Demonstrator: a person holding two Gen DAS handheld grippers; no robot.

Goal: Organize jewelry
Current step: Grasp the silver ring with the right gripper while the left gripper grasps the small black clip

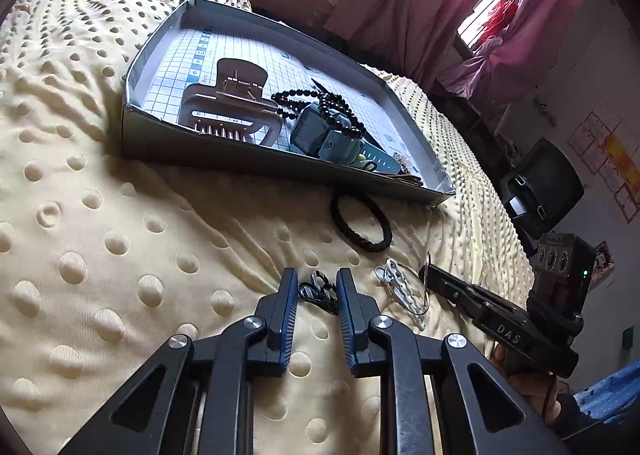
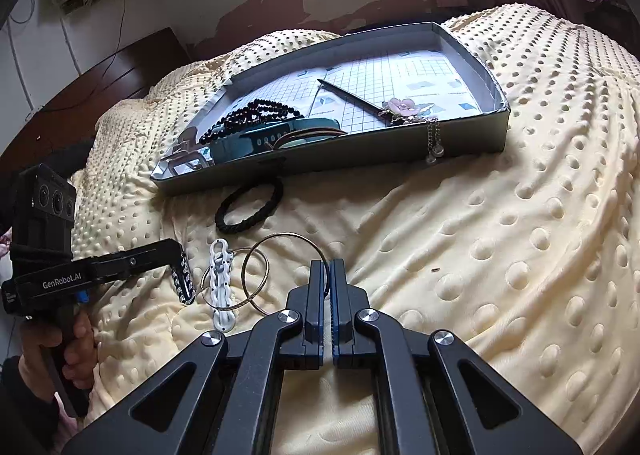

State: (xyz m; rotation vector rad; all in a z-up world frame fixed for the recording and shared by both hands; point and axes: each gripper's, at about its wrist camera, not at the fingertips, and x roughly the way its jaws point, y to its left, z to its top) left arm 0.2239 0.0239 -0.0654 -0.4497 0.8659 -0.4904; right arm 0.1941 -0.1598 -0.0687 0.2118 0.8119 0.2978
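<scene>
**Collecting the loose pieces: one hoop pinched, one clip framed**

Under everything, a pale yellow dimpled fleece blanket (image 2: 480,255). On it, toward the wall, a shallow grey cardboard tray (image 2: 360,151) lined with squared paper. Already inside: a brown plastic claw hair clip (image 1: 236,95), a strand of black beads (image 1: 320,103), a teal wristwatch (image 1: 320,135) and a pink flower brooch (image 2: 402,107), its chain hanging over the front wall.

Right gripper (image 2: 328,279): jaws pressed almost together, pinching the near rim of the larger thin gold hoop bangle (image 2: 286,234). Left gripper (image 1: 317,277): jaws spread, one finger on each side of a small dark patterned clip (image 1: 316,291), not yet closed on it.

Outside the tray, on the blanket:
- a black braided hair tie (image 2: 230,230), just beside the front wall
- the pinched hoop, crossing a smaller gold hoop bangle (image 2: 201,282)
- a white chain-link piece (image 2: 221,287), lying across the smaller hoop
- the small clip, between the left fingers

Judged as the collecting step, well advanced but with five pieces left to bring in.

Next, probably:
- Lift the pinched hoop slowly, because of the crossing with the smaller hoop and the white chain close by.
- Carry it over the front wall and release it on a bare part of the squared paper.
- On the left side, close on the clip low enough to hold it, without catching the fleece.
</scene>
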